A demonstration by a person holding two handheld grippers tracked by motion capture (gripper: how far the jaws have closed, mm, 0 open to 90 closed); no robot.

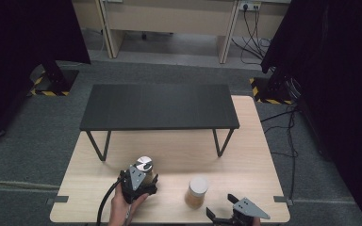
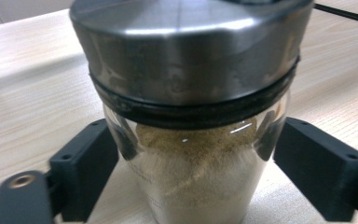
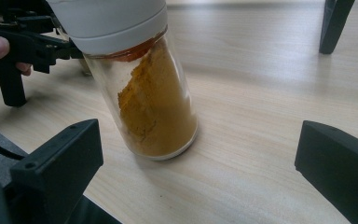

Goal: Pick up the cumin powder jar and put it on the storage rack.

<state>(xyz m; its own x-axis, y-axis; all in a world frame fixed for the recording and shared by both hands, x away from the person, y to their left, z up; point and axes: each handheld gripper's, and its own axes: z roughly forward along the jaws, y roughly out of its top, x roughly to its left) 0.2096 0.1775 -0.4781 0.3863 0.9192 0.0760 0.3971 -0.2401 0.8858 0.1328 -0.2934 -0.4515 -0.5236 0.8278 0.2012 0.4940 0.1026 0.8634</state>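
Observation:
A glass jar of beige powder with a steel lid (image 1: 144, 165) stands near the front left of the wooden table (image 1: 250, 150). My left gripper (image 1: 141, 179) is shut on it: in the left gripper view the jar (image 2: 191, 154) sits between the two black jaws, which touch the glass on both sides. To its right stands a second jar of orange powder with a white lid (image 1: 197, 191). My right gripper (image 1: 221, 206) is open at the table's front edge. In the right gripper view, this jar (image 3: 156, 107) is ahead of the spread jaws, apart from both.
A low black shelf (image 1: 159, 106) on thin legs spans the back half of the table; one leg (image 3: 334, 23) shows beyond the orange jar. Cables (image 1: 290, 127) trail on the carpet at the right. Bare wood lies between the shelf and the jars.

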